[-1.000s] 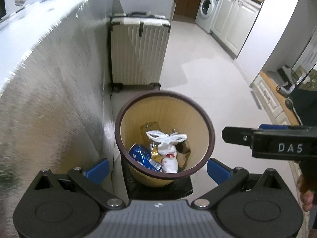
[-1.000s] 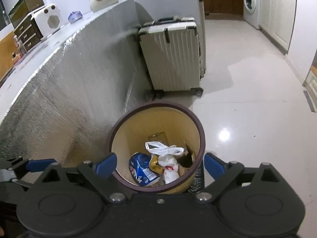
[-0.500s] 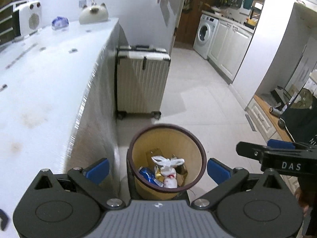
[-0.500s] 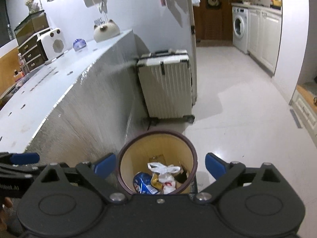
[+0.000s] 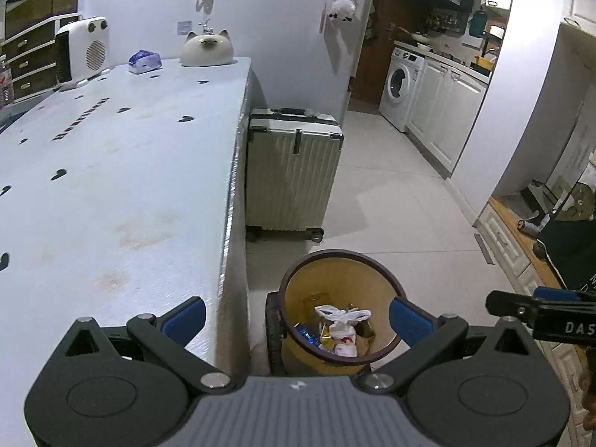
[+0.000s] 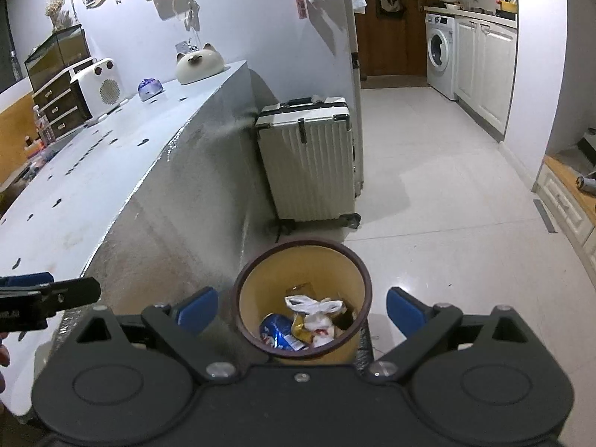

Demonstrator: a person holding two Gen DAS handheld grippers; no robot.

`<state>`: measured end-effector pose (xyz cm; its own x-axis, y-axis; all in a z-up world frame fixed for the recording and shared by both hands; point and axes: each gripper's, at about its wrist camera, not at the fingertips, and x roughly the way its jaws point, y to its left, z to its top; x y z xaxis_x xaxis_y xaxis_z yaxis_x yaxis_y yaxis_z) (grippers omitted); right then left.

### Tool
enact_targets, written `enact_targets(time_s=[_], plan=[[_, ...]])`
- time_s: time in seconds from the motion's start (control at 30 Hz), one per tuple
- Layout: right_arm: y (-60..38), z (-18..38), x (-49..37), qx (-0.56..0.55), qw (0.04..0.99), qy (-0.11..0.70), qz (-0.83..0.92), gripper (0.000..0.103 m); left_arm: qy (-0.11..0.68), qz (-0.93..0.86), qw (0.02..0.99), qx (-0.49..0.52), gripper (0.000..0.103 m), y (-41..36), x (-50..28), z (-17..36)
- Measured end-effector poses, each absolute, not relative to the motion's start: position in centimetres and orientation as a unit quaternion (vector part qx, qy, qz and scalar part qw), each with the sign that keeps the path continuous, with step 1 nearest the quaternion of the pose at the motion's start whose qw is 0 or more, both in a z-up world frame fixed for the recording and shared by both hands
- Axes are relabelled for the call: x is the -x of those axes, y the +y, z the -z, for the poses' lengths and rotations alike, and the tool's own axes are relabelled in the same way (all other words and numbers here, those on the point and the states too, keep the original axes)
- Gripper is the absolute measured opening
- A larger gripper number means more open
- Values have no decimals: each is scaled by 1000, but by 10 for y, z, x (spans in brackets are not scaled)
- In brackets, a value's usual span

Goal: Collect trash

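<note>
Both the left gripper (image 5: 296, 316) and right gripper (image 6: 301, 309) hung released and empty above the round yellow dark-rimmed bin (image 6: 257, 283), lower centre, trash (image 6: 314, 316) inside; seemingly between pickups, next locating more litter.

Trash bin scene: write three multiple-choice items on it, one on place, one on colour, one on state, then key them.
1. Where does the trash bin stand?
A. on the counter
B. on the floor beside the counter
C. inside the suitcase

2. What colour is the crumpled bag in the bin?
A. white
B. green
C. black

3. How are the left gripper and right gripper?
A. both shut
B. one shut on trash
C. both open and empty

Answers: B, it stands on the tiles by the counter's side, near the suitcase; A, white among the wrappers; C, each pair of blue fingers is spread wide, holding nothing.
</note>
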<state>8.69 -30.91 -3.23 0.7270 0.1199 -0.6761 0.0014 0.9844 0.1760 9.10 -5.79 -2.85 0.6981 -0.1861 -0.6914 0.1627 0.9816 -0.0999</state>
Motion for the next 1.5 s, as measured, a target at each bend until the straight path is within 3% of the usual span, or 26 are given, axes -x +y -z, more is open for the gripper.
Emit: enact_targets(time_s=[1.5], plan=[[-286, 46, -55, -44, 920, 390, 13, 98, 397, 62, 916, -16, 103, -32, -67, 53]])
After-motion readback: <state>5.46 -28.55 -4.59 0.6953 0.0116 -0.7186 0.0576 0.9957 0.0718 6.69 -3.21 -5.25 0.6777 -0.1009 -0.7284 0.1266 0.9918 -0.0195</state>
